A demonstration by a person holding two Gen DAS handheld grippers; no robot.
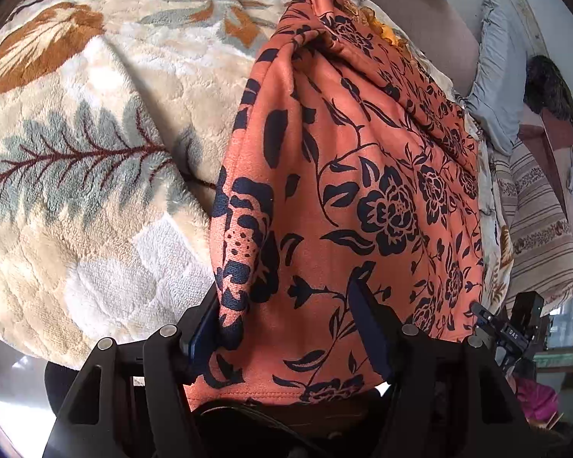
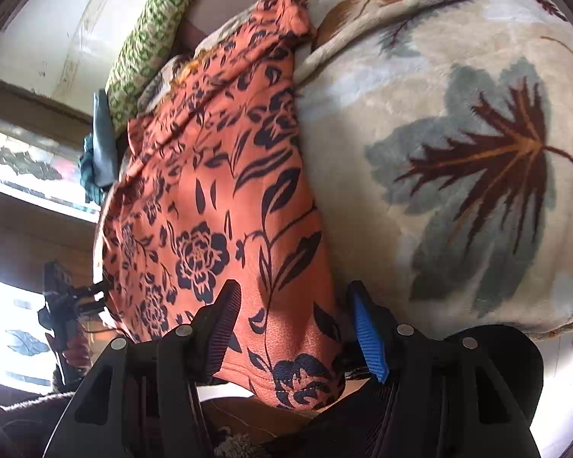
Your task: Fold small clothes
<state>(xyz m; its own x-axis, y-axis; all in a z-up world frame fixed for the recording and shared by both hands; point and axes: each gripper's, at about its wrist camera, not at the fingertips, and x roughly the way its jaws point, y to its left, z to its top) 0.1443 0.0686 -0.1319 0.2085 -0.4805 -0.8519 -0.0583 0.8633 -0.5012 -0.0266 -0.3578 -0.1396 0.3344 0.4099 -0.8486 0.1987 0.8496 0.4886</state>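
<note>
Left wrist: orange garment [image 1: 347, 191] lies between both fingers [image 1: 366, 328]

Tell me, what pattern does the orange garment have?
Dark navy flowers, leaves and vines on the orange garment; clearest in the left wrist view.

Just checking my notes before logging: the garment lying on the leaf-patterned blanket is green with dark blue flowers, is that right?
Not quite: the garment is orange, not green, with dark blue flowers, as the left wrist view shows. It does lie on the leaf-patterned blanket.
</note>
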